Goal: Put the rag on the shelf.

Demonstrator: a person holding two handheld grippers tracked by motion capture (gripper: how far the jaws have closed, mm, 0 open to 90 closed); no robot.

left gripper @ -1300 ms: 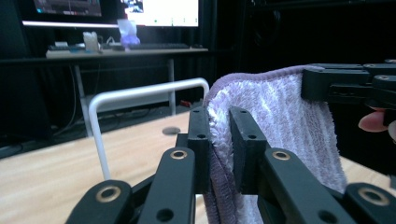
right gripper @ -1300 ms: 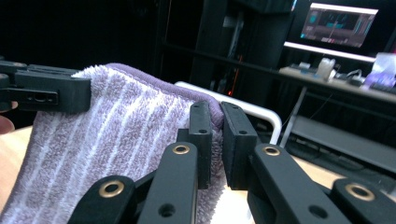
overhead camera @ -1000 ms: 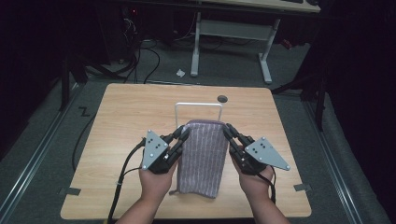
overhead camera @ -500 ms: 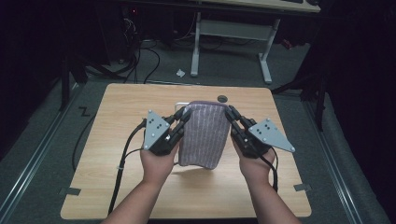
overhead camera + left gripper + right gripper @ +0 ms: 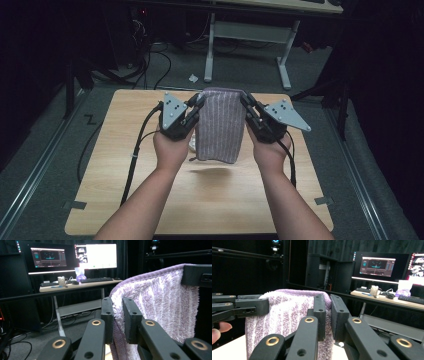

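1. Two grippers had the towel (image 5: pixel 220 125) between them, one at each top corner, and it hung off the table (image 5: pixel 125 190) in the high view.

2. Left gripper (image 5: pixel 196 106) pinched the towel's upper left corner; in the left gripper view its jaws were clamped on the fluffy edge (image 5: pixel 117 305), with only the cloth's thickness between the pads.

3. Right gripper (image 5: pixel 246 104) did the same at the upper right corner; in the right gripper view its jaws were closed onto the towel's purple hem (image 5: pixel 325 302), cloth squeezed in the narrow gap.

4. Towel: lilac and white stripes, held by its short top edge, that edge stretched fairly level between the two grips, the rest draping straight down.

5. Its lower edge hung above the tabletop, and a soft shadow (image 5: pixel 212 171) lay on the wood below it, apart from the cloth.

6. Left hand (image 5: pixel 170 147) and right hand (image 5: pixel 270 150) sat on either side of the towel, forearms coming in from the bottom, a cable (image 5: pixel 135 150) trailing from the left gripper down across the table.

7. Grey three-cornered plates showed on top of both grippers, tilted outward from the towel.

8. Across the room in the left gripper view, a desk (image 5: pixel 80 285) carried lit monitors (image 5: pixel 96 256) and a keyboard; the far gripper (image 5: pixel 197 275) showed as a black block on the towel's other corner.

9. Right gripper view gave the mirror of it: the left gripper (image 5: pixel 265 306) gripped the far corner, a fingertip (image 5: pixel 222 327) beneath it.
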